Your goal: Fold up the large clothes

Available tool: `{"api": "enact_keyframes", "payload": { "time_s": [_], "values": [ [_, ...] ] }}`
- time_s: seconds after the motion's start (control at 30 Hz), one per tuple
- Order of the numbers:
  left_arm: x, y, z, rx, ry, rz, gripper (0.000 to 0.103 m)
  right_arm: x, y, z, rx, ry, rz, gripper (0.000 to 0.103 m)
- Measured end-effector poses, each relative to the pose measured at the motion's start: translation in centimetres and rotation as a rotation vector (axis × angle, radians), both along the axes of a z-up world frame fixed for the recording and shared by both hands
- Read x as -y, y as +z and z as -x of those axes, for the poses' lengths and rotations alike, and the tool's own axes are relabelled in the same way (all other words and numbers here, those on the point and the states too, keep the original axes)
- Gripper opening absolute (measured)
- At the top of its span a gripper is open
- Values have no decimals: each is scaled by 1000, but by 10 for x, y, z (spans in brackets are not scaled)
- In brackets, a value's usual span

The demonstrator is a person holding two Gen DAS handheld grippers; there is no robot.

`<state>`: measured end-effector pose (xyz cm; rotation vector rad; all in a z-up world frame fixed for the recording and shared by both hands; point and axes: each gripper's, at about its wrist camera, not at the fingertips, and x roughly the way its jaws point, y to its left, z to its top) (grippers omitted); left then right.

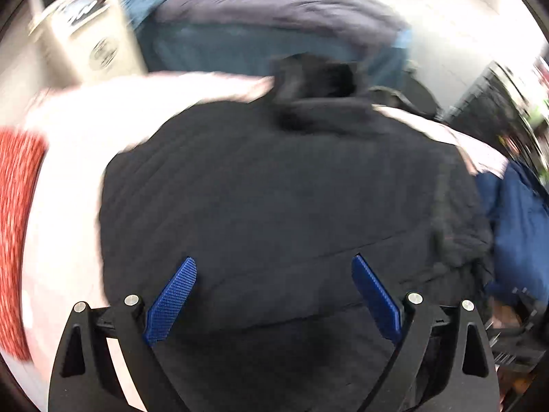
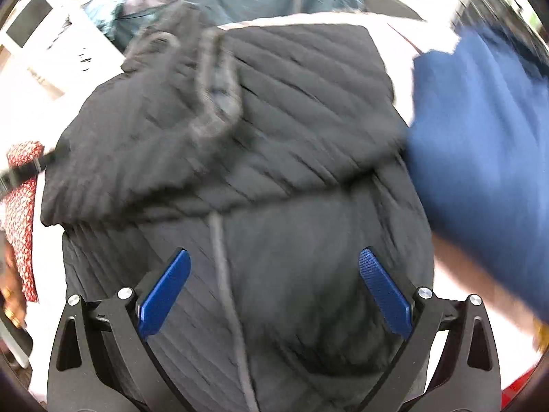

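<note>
A large black quilted jacket [image 1: 281, 199] lies on a pale pink surface [image 1: 68, 171]. In the right wrist view the jacket [image 2: 274, 137] is folded across its middle, with its hood and grey zipper at the far left. My left gripper [image 1: 274, 264] hovers open over the jacket's near part, blue pads [image 1: 173, 302] wide apart and empty. My right gripper [image 2: 274, 257] is also open and empty above the jacket's lower half. Both views are blurred by motion.
A red patterned cloth [image 1: 17, 233] lies at the left edge, also in the right wrist view [image 2: 20, 213]. A blue garment [image 2: 480, 154] lies at the right. A heap of teal and dark clothes [image 1: 260, 34] sits beyond the jacket.
</note>
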<state>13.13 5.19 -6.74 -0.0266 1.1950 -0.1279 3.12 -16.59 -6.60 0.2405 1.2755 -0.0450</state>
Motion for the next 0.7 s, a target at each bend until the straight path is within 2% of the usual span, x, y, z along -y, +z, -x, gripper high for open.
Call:
{"api": "enact_keyframes", "payload": {
  "time_s": [0.1,0.2,0.3,0.37,0.5,0.7],
  "values": [
    [-29,-15,0,-43,76,9,90,-18,6,-30,27,57,14,97],
    [-34,-27,-4,-65,62,-11,90,-31,-6,-61,14,67,28,97],
    [-21,-48,-10,-115,12,-77,94,-39,-36,-80,-76,40,80,97],
    [-16,-61,-16,-142,-13,-102,96,-44,-59,-93,-134,15,67,97],
    [-10,-89,-28,-198,-21,-121,98,-41,-77,-100,-147,9,36,98],
    [-7,-107,-47,-223,-6,-125,98,-49,-84,-101,-112,20,49,99]
  ]
}}
